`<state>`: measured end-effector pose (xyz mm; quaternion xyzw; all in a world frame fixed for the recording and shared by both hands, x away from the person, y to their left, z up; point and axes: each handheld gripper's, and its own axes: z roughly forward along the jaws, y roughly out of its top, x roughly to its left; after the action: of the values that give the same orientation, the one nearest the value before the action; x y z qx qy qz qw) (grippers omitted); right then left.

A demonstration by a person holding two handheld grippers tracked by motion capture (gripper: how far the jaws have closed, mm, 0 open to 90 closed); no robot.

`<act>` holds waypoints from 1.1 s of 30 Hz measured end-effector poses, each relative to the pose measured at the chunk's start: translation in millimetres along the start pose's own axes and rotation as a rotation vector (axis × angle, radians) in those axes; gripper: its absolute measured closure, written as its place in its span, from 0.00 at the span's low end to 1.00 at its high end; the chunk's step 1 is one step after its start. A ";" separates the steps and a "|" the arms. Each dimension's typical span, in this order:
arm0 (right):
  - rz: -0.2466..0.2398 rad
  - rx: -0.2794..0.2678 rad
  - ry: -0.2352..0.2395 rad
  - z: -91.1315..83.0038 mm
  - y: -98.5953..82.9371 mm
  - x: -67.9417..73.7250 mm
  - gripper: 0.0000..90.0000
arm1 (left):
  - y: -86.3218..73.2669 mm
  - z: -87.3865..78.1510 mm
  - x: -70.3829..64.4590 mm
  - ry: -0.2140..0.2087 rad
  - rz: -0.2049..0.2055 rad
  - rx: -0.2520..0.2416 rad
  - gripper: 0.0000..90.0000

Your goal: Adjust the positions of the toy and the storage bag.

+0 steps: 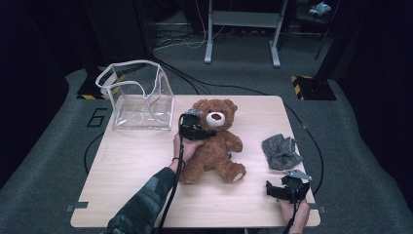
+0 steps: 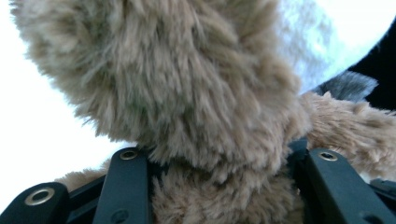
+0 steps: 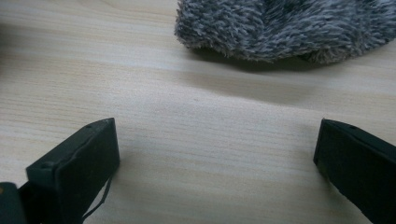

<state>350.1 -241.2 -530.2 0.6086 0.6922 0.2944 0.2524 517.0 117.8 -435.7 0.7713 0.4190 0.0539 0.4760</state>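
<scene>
Fingers (image 2: 126, 182) clamp teddy bear (image 2: 196, 93) | grey cloth (image 3: 289, 28) beyond right gripper (image 3: 217, 163)

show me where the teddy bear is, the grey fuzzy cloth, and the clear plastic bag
teddy bear (image 1: 214, 146), high view, on its belly.
grey fuzzy cloth (image 1: 280, 151), high view, on the middle of the cloth.
clear plastic bag (image 1: 165, 90), high view, on its right wall.

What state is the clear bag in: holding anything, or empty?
Empty: the clear bag stands open-topped on the table, nothing visible inside.
</scene>
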 end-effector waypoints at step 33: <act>0.004 0.001 -0.005 -0.1 0.0 0.4 0.00 | 3.8 -111.6 33.3 0.007 0.044 -0.032 0.58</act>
<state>350.0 -240.8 -530.1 0.6107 0.6905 0.2933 0.2533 486.9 217.2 -382.9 0.7723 0.4028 0.0739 0.4856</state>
